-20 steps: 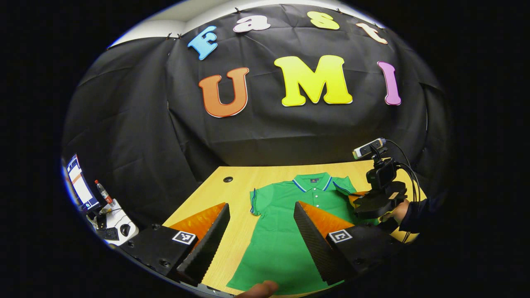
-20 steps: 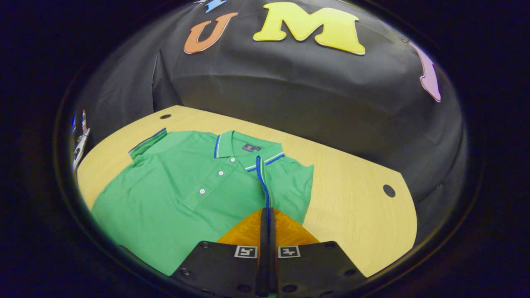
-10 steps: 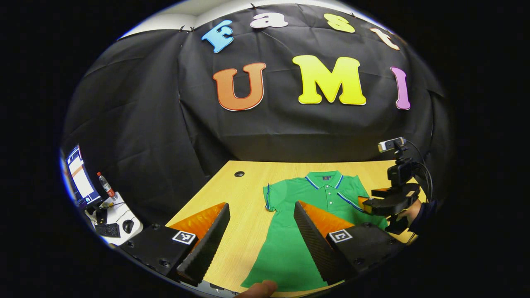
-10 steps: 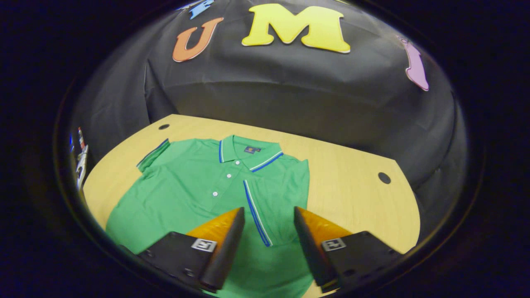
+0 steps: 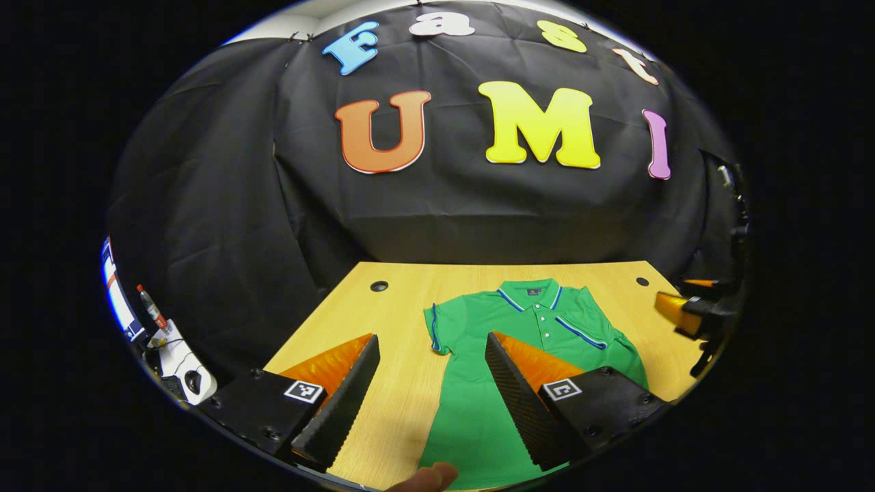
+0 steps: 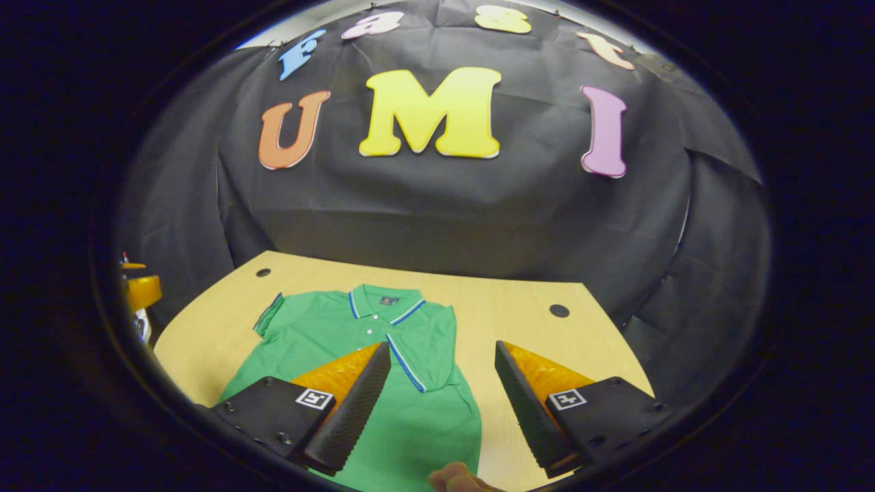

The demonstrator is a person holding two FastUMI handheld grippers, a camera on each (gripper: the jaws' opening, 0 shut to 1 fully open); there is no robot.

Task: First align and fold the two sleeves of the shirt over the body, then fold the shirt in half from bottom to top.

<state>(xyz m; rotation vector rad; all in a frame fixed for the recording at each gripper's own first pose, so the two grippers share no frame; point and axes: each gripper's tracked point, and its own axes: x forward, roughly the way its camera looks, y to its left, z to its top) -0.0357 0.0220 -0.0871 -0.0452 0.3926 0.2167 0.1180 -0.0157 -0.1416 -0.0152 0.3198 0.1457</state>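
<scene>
1. Shirt (image 5: 519,342): a green short-sleeved polo of soft knit cloth with a blue-and-white trimmed collar (image 6: 383,304) and a row of small white buttons; it lies flat, front up, on the table, collar toward the booth's black wall.
2. One sleeve (image 6: 417,342) is folded in over the body, its striped cuff running slantwise across the chest; the other sleeve (image 5: 436,326) lies spread out to the side, flat on the wood.
3. Table (image 5: 383,355): pale wood with a fine grain, smooth, with a round dark cable hole (image 5: 379,285) near each far corner.
4. Left gripper (image 5: 431,383) hangs above the shirt's lower part, its ridged fingers spread wide, gripping nothing.
5. Right gripper (image 6: 441,396) is likewise released, fingers wide apart over the folded side of the shirt and the bare wood beside it.
6. In the left gripper view the right gripper shows at the far right edge, beside the table.
7. A side desk (image 5: 179,355) with a bottle and a mouse stands off to the left.
</scene>
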